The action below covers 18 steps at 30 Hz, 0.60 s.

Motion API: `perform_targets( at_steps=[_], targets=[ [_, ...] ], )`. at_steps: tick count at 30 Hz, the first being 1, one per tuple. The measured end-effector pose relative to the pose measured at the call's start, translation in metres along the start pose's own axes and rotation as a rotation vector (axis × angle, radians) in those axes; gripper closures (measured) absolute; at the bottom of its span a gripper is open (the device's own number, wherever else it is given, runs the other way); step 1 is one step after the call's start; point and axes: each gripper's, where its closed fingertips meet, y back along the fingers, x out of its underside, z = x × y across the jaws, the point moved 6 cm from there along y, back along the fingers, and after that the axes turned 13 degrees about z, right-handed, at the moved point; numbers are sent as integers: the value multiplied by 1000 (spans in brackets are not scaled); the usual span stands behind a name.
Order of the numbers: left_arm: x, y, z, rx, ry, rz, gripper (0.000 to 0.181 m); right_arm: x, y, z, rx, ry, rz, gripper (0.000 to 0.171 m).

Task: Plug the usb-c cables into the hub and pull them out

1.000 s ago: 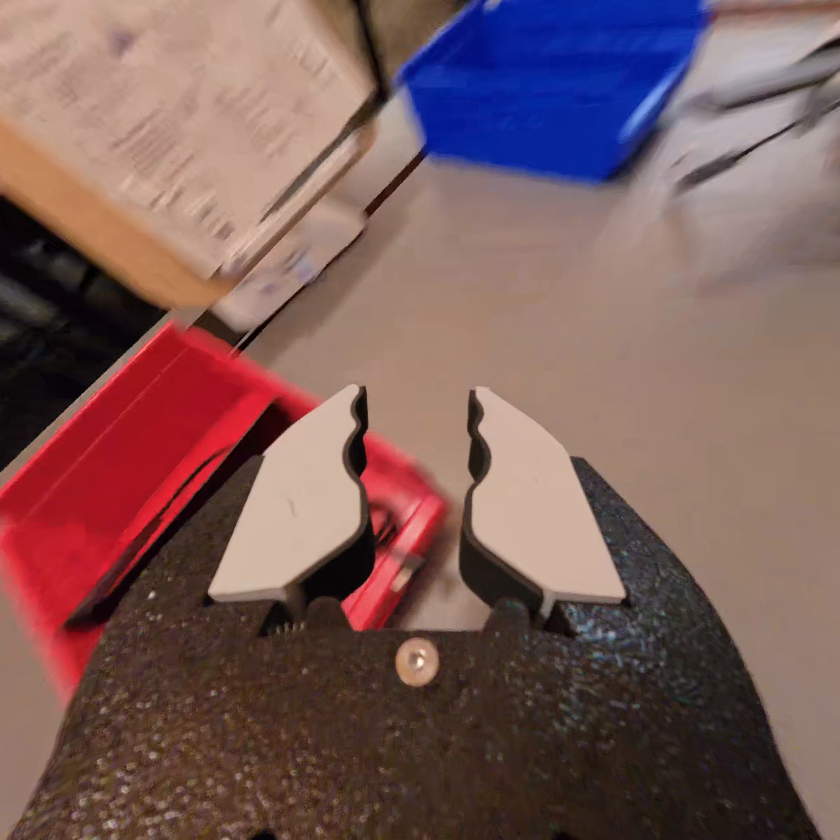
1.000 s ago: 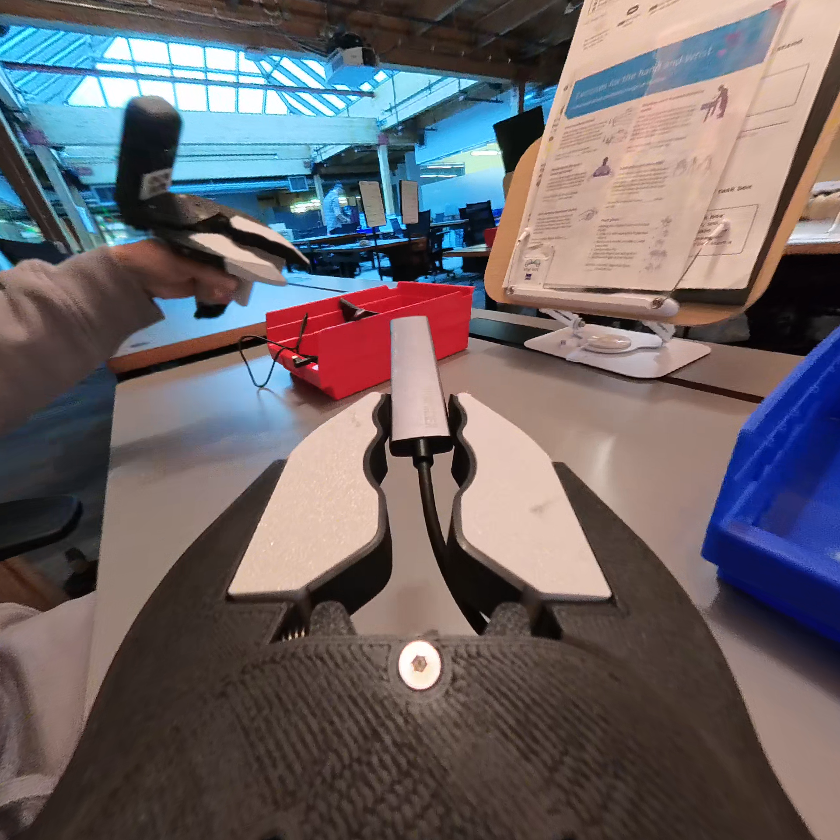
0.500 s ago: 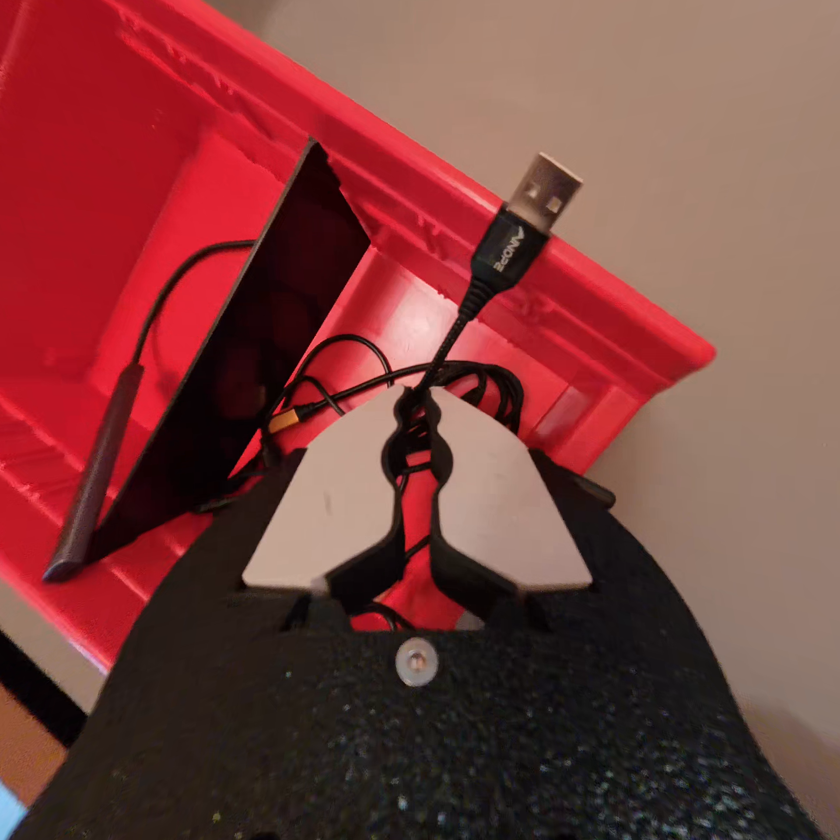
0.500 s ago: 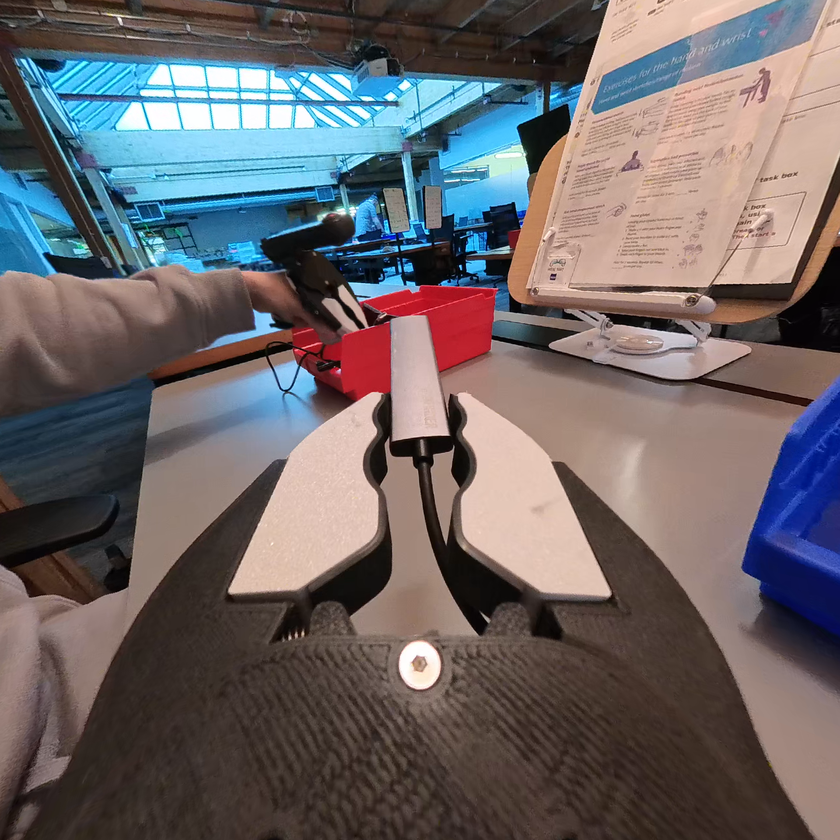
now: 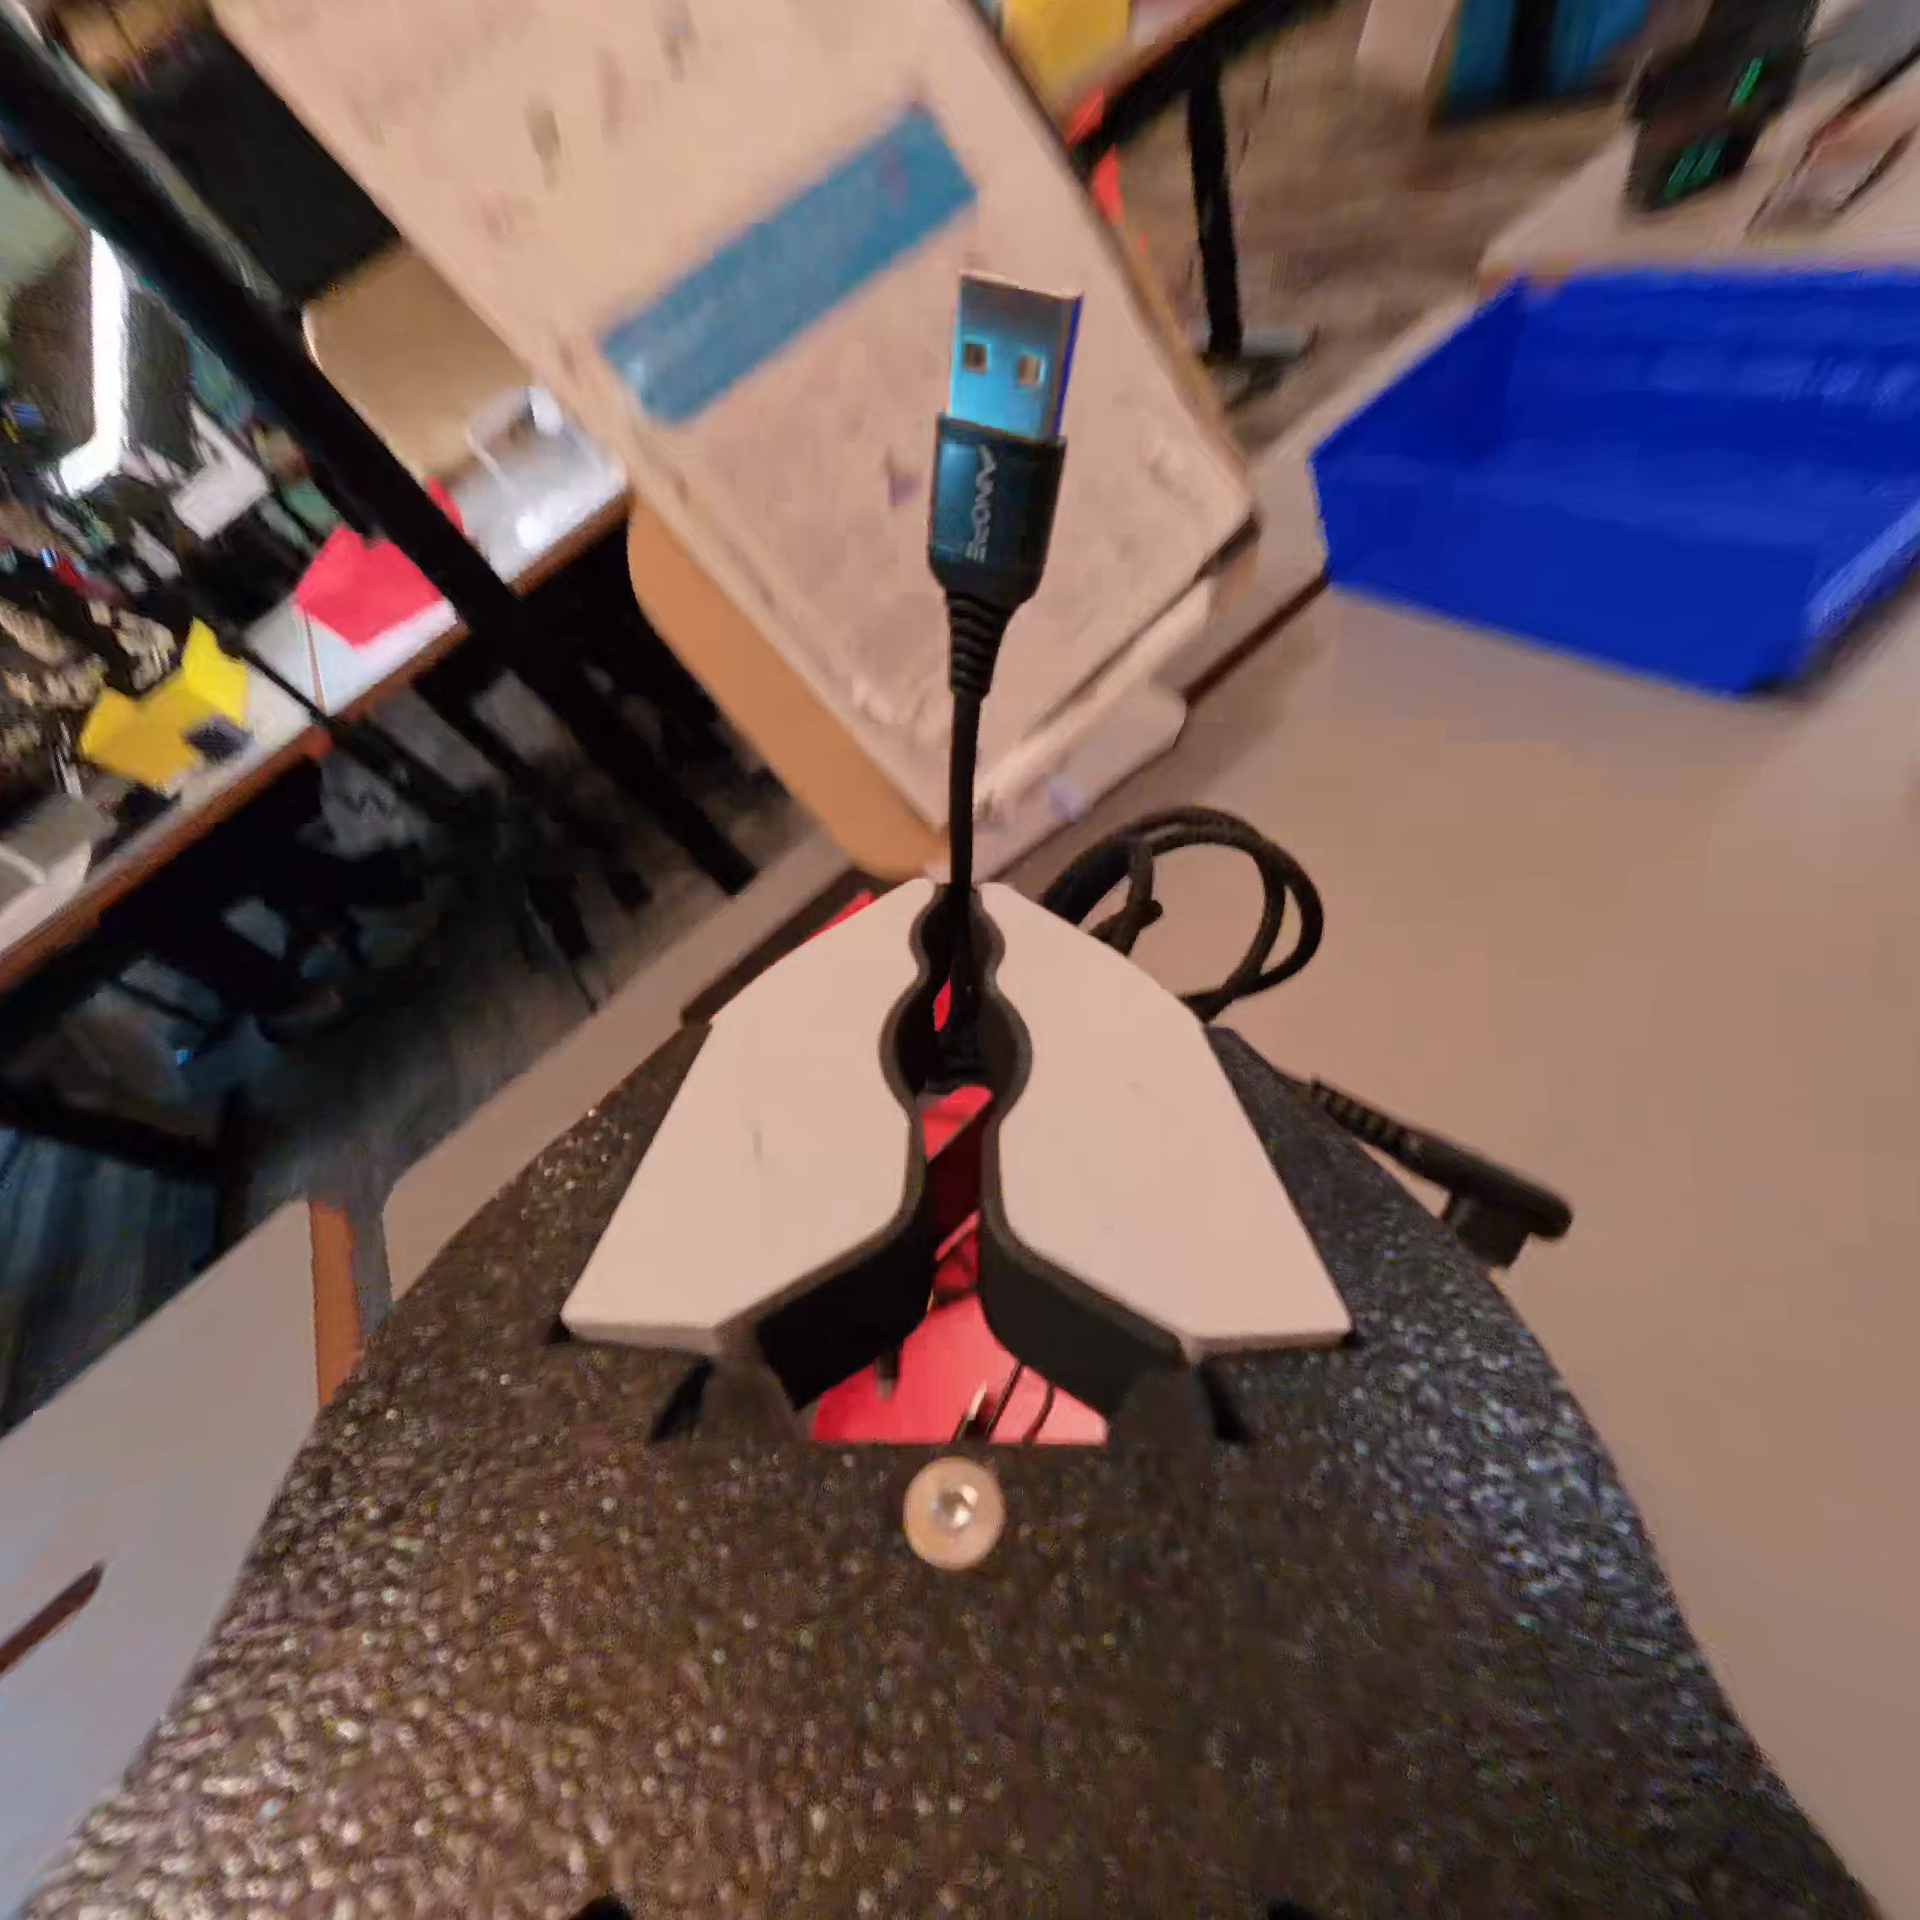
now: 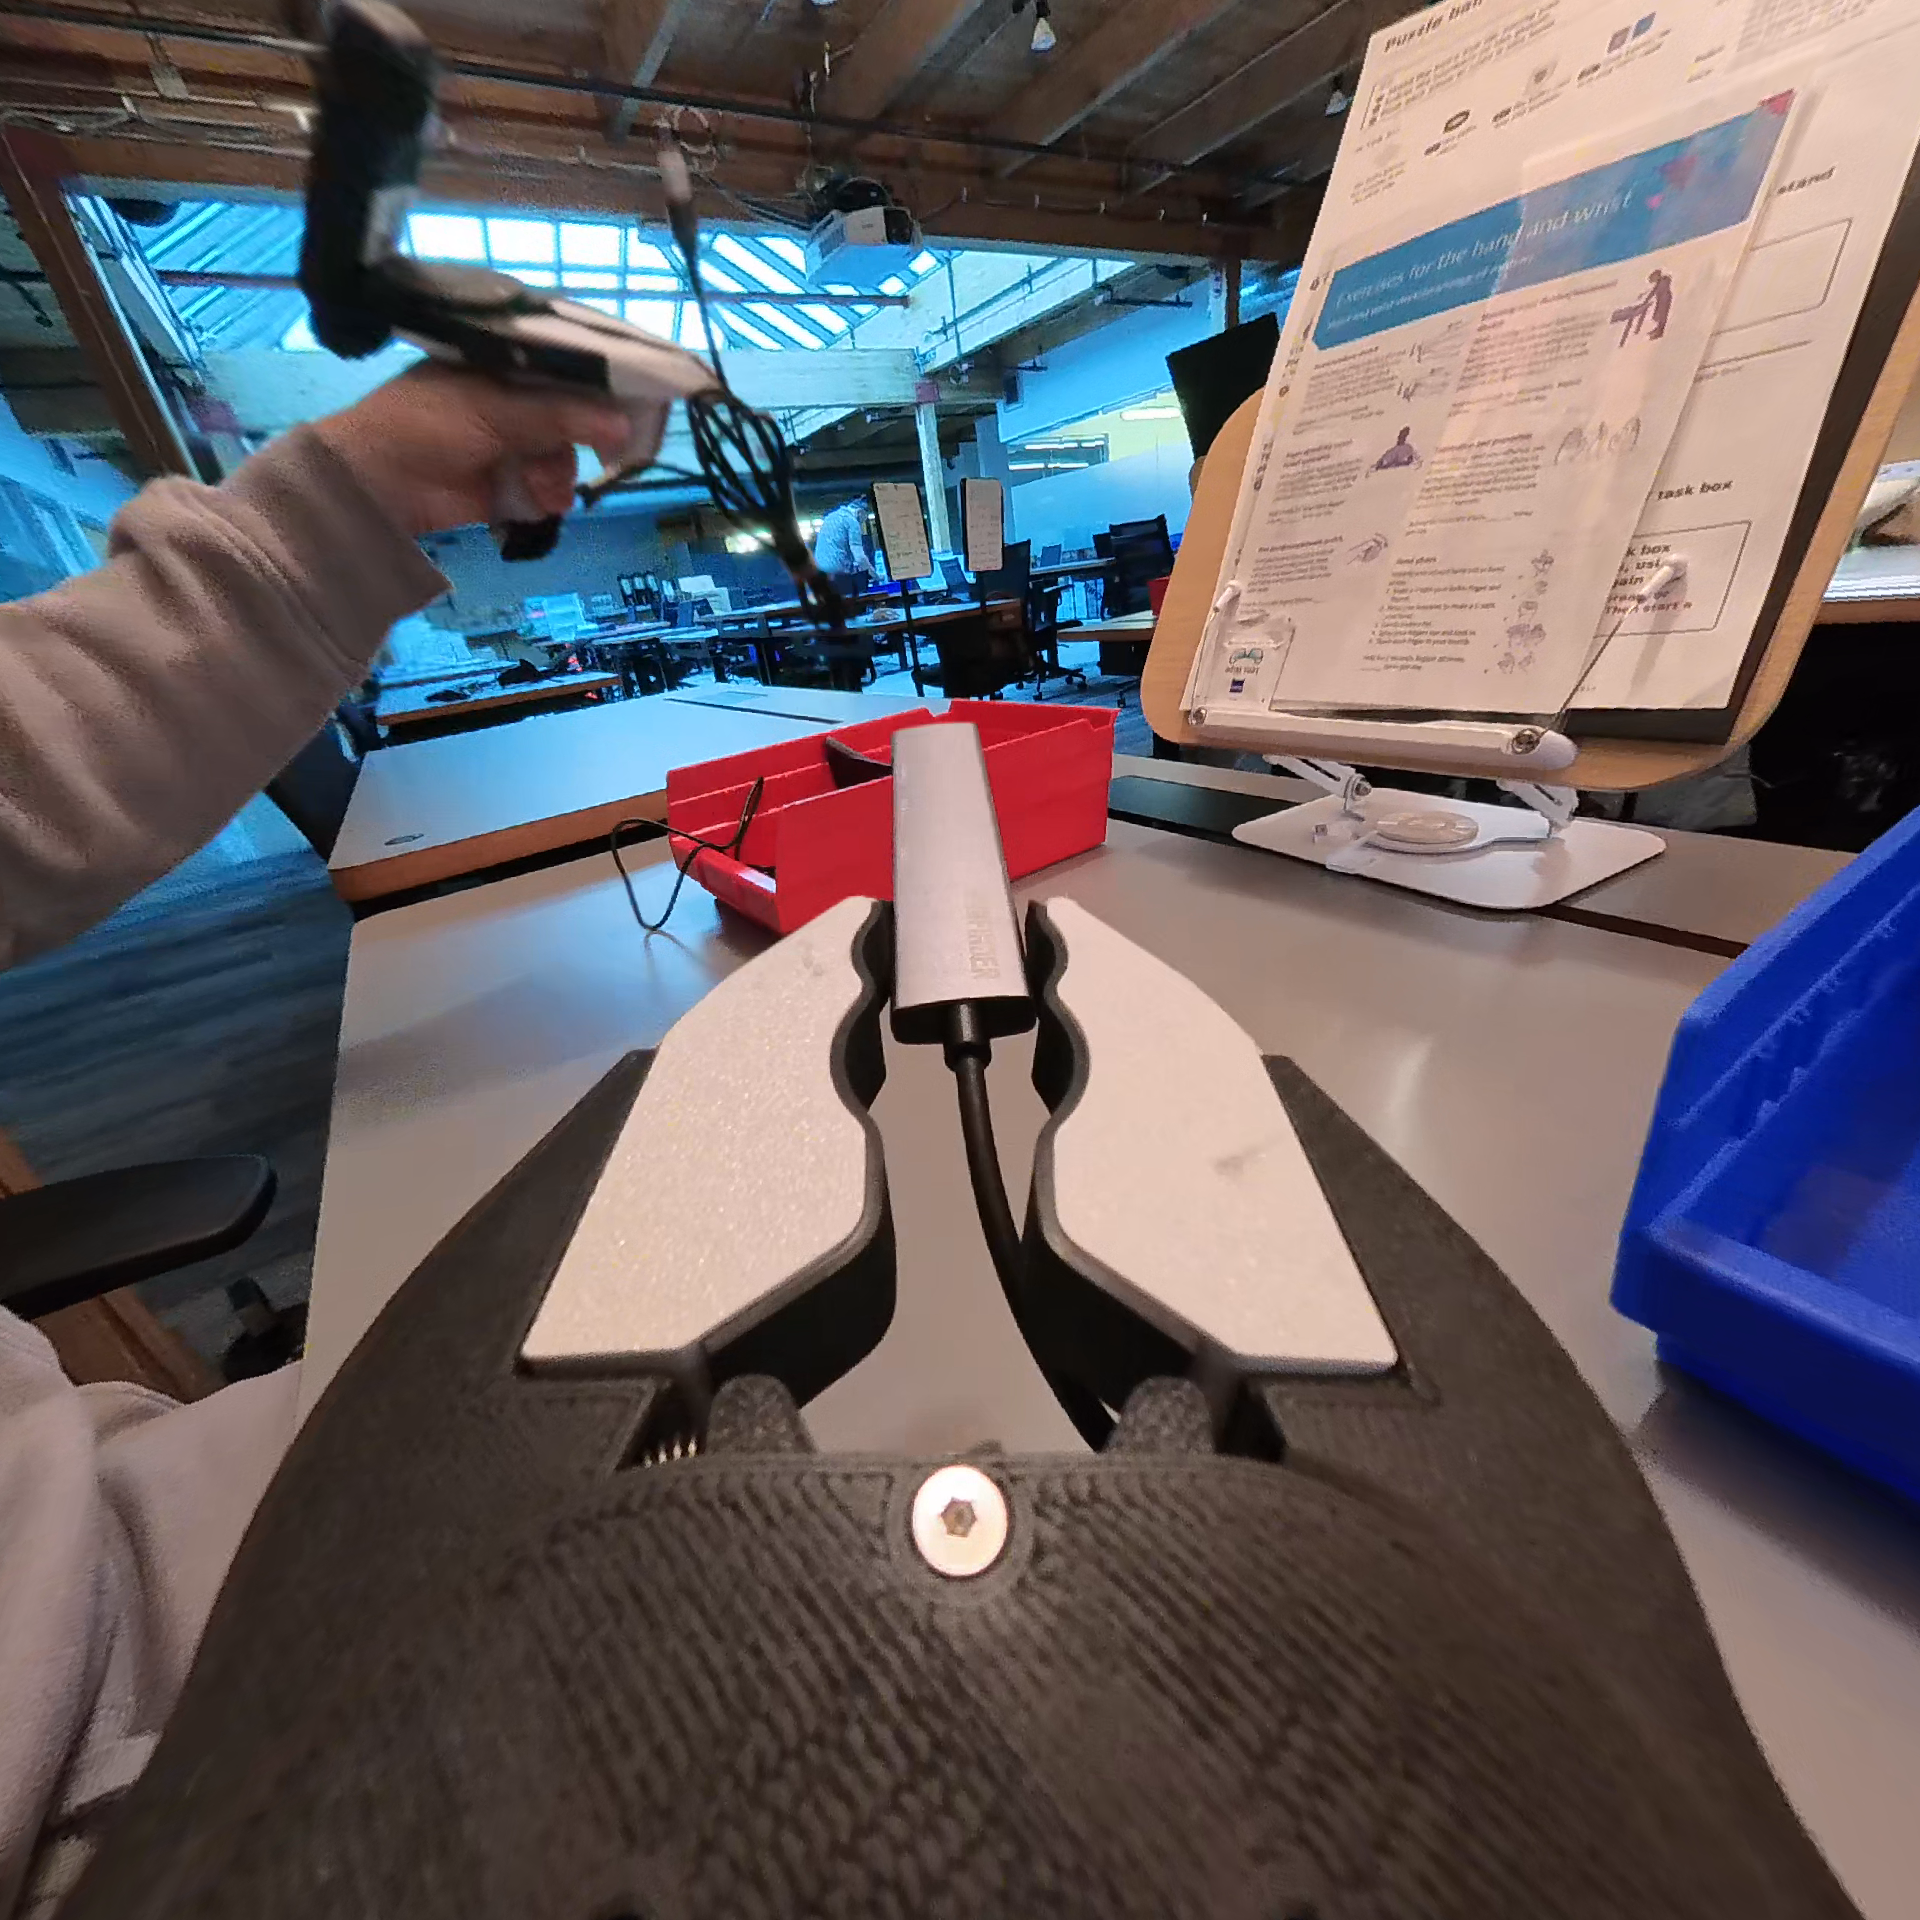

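While half a second ago the left gripper (image 5: 958, 914) was down inside the red bin (image 6: 935, 821), it is now lifted high above the bench (image 6: 1403, 1039), closed on the braided black cable (image 5: 964, 790) a little below its plug. The plug (image 5: 1013, 384) stands up straight beyond the fingertips, and its metal end looks like the wide flat type, not the small oval one. The rest of the cable hangs in a bundle of loops under the gripper, clear of the bin.

The right gripper (image 6: 956, 914) has not moved: its fingers are closed on the sides of the grey hub (image 6: 951, 883), which lies on the bench and points away toward the red bin, with its own short lead running back between the fingers.

I judge that the pick-up is done and that the next step is to bring the plug to a port of the hub; no port is visible from here.

The bench is smooth and grey. A blue bin (image 6: 1808, 1195) sits at the right, and a wooden stand with printed sheets (image 6: 1538, 416) stands behind. The room is a large open workshop with many desks, wooden beams and skylights.
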Motion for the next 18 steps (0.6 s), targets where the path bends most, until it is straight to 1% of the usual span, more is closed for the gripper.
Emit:
perform_targets(
  at_steps=[3, 4, 6, 9, 12, 15, 18],
  targets=[
    [-38, 19, -25, 57, 0, -121, 180, -3, 4, -2, -3, -17, -34, 147],
    [-45, 19, -37, 96, -4, -135, 180, -4, 6, -3, -6, -24, -43, 147],
    [-51, 8, -63, 178, -7, -108, 180, -4, 9, -4, -5, -30, -53, 147],
    [-46, -26, -105, 278, 0, -49, 180, -5, 13, -6, 2, -27, -62, 147],
    [-32, -73, -149, 345, 44, -45, 180, -7, 16, -7, 5, -21, -75, 147],
    [-12, -120, -189, 369, 63, -28, 180, -6, 18, -9, 10, -29, -82, 146],
    [6, -146, -224, 328, -81, -1, 180, -6, 21, -9, 10, -27, -84, 146]
  ],
)
